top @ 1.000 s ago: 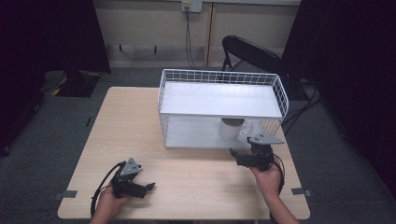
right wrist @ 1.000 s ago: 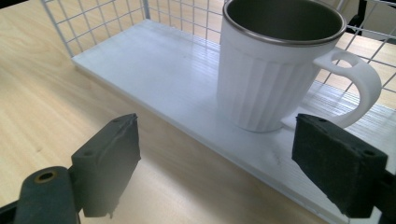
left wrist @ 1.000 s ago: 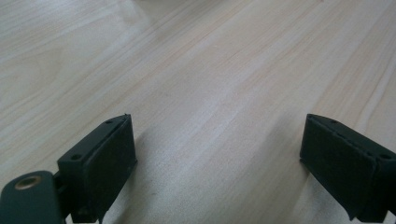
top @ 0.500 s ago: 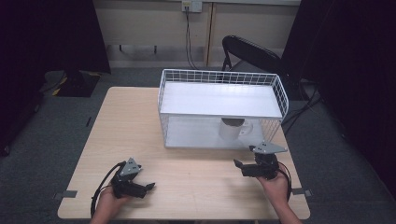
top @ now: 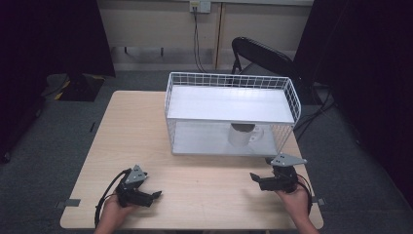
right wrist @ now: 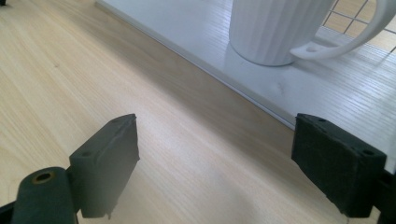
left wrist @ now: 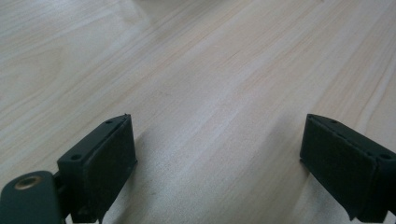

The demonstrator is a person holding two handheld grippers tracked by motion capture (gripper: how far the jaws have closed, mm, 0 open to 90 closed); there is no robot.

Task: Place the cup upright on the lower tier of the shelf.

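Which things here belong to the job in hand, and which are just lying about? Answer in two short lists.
Part of the job:
- white mug, on the lower shelf of the rack
- white wire rack
- right claw, open, nearest the mug
- left claw, open, resting low on the table

Just lying about:
- black folding chair behind the table
- wall cable

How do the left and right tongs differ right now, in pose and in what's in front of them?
The left tongs sit near the table's front left, pointing right across bare light wood table. The right tongs sit at the front right, pointing left, close to the white wire rack. The right gripper view shows the white ribbed ceramic mug on the rack's lower shelf; the left gripper view shows tabletop. Both are open, holding nothing.
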